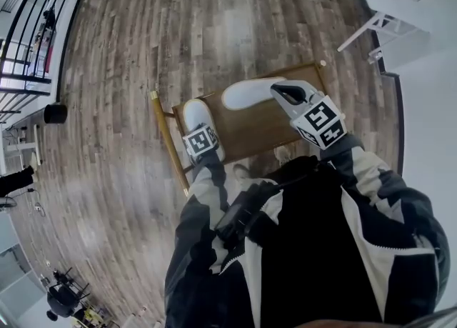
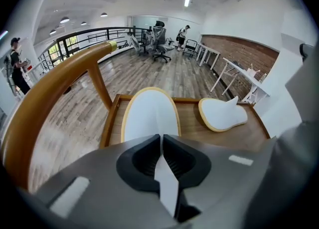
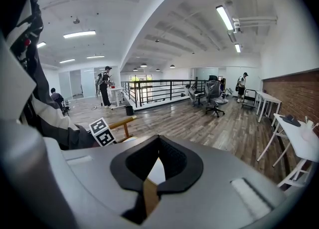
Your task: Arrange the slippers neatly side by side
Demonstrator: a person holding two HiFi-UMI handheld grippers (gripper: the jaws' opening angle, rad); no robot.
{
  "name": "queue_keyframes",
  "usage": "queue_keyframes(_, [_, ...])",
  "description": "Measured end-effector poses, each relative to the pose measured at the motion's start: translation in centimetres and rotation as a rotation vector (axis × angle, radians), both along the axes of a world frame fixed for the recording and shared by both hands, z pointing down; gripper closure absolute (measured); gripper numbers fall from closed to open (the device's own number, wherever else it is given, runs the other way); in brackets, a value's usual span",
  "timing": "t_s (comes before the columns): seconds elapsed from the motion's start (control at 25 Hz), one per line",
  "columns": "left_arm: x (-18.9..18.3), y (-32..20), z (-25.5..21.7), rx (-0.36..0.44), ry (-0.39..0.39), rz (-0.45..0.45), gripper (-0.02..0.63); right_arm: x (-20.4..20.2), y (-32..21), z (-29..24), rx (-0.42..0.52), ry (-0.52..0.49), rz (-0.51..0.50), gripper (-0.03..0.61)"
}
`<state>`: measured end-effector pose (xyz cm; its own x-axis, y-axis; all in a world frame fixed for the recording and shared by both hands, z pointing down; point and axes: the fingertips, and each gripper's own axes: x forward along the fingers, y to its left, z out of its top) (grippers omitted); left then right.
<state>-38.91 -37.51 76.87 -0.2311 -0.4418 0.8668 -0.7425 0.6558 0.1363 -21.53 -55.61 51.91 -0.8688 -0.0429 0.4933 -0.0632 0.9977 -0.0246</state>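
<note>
Left gripper (image 2: 162, 140): jaws almost together, apparently pinching the near end of the left slipper (image 2: 149, 115), though the contact is partly hidden. That slipper lies lengthwise on the wooden chair seat (image 1: 250, 130), near its left edge. Right gripper (image 3: 159, 143): jaws closed, nothing clamped, over one end of the right slipper (image 1: 246, 93). That slipper lies crosswise at the seat's far edge, apart from the first.

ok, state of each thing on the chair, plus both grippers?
left slipper: flat on the chair seat, lying along the backrest
right slipper: flat on the seat, crosswise to the left slipper, not touching it
chair: upright
left gripper: fingers shut, empty
right gripper: fingers shut, empty
</note>
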Motion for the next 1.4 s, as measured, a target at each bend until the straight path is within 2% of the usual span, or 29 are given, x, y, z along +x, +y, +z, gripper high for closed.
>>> queue_keyframes(0.04, [0.0,-0.2,0.0,0.006,0.001,-0.004,0.566,0.1,-0.1,0.1,-0.001,0.002,0.001,0.574])
queue_keyframes(0.12, [0.3,-0.8,0.1,0.019,0.003,-0.007,0.469,0.2,-0.2,0.1,-0.001,0.003,0.000,0.574])
queue_keyframes(0.24, [0.5,-1.2,0.1,0.022,-0.004,0.000,0.408,0.3,-0.3,0.1,0.003,-0.003,-0.006,0.574])
queue_keyframes(0.36, [0.4,-1.2,-0.6,0.040,-0.009,-0.002,0.402,0.0,-0.1,-0.3,0.004,-0.010,-0.012,0.572])
queue_keyframes(0.48, [0.1,-1.6,-2.4,0.113,-0.019,-0.034,0.397,-0.2,0.2,-0.5,0.008,-0.017,-0.025,0.571])
queue_keyframes(0.56, [-0.1,-2.2,-4.5,0.174,-0.034,-0.050,0.411,-0.5,0.5,-0.6,0.008,-0.020,-0.037,0.568])
queue_keyframes(0.68, [-0.3,-3.5,-9.2,0.269,-0.096,-0.038,0.471,-0.9,0.9,-0.7,0.006,-0.029,-0.050,0.566])
queue_keyframes(0.8, [-0.3,-4.6,-14.7,0.402,-0.156,-0.027,0.537,-1.6,1.5,-1.0,0.009,-0.052,-0.061,0.566])
queue_keyframes(0.96, [0.7,-5.9,-23.1,0.554,-0.283,0.061,0.594,-2.4,2.1,-1.9,0.007,-0.090,-0.065,0.568])
queue_keyframes(1.08, [2.5,-6.8,-28.6,0.647,-0.373,0.137,0.595,-2.9,2.1,-3.4,0.012,-0.141,-0.058,0.575])
queue_keyframes(1.2, [4.6,-6.8,-31.9,0.695,-0.466,0.230,0.595,-3.3,2.2,-4.4,0.015,-0.168,-0.057,0.575])
queue_keyframes(1.28, [6.0,-6.3,-33.0,0.719,-0.493,0.277,0.595,-3.5,2.3,-4.4,0.017,-0.172,-0.061,0.575])
queue_keyframes(1.4, [7.6,-5.7,-33.5,0.755,-0.482,0.298,0.594,-2.8,2.1,-3.2,0.015,-0.151,-0.063,0.575])
